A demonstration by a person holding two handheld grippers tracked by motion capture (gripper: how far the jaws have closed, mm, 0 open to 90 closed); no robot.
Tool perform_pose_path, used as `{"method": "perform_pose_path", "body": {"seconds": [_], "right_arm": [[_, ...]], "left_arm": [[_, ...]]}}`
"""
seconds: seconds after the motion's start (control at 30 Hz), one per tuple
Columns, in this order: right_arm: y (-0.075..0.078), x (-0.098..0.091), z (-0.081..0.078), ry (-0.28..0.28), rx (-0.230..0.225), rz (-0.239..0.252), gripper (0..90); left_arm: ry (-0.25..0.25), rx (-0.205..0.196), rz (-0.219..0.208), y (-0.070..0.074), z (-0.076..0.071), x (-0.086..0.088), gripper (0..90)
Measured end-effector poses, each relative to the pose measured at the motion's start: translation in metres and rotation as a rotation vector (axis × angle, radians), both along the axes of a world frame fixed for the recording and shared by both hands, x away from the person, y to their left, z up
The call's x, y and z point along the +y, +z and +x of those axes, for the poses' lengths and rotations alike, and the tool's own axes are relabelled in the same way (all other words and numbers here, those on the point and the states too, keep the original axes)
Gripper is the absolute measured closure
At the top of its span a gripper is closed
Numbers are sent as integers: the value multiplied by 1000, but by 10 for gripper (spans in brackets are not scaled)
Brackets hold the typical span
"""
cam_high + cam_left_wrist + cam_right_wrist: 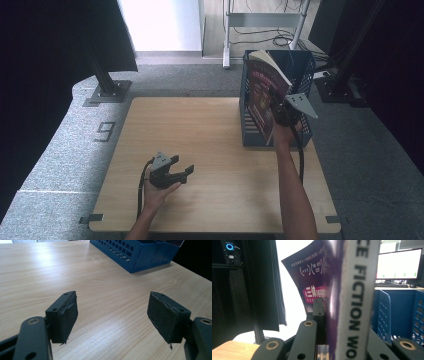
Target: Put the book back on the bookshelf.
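Observation:
A book (263, 90) with a dark purple cover and a white spine stands upright over the blue basket (303, 64) at the table's far right. My right gripper (281, 111) is shut on the book's spine edge. In the right gripper view the book (342, 300) rises between the jaws, its spine toward the camera. My left gripper (181, 171) rests low over the wooden table (200, 135) near the front left, open with nothing between its pads (67, 315). In the left gripper view the basket (140, 252) lies ahead at the upper right.
The basket stands at the table's right edge. Black stand posts (102, 77) rise beyond the far left corner and a metal frame (260, 20) with cables stands behind the table. A monitor (399, 263) shows past the basket in the right gripper view.

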State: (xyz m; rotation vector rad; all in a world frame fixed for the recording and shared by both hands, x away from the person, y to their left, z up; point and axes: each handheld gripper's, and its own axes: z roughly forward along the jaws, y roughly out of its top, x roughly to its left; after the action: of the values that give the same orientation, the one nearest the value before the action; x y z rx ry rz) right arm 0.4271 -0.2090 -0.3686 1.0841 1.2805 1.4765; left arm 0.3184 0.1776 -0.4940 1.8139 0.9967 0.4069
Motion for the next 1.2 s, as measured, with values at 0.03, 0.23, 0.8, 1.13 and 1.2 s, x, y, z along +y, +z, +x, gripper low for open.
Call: {"method": "perform_pose_path", "body": {"seconds": [0.03, 0.23, 0.8, 1.13, 1.2], "right_arm": [[0, 0, 1, -3, -2, 3, 816], [0, -1, 7, -15, 3, 4, 816], [5, 5, 29, -41, 5, 8, 816], [6, 9, 41, -55, 11, 0, 816], [5, 11, 43, -56, 12, -6, 816]], "left_arm": [[1, -1, -1, 0, 0, 0, 242], [11, -3, -6, 0, 0, 3, 243], [37, -11, -22, 3, -2, 11, 243], [34, -7, -22, 2, -2, 11, 243], [34, -4, -23, 2, -2, 10, 243]]}}
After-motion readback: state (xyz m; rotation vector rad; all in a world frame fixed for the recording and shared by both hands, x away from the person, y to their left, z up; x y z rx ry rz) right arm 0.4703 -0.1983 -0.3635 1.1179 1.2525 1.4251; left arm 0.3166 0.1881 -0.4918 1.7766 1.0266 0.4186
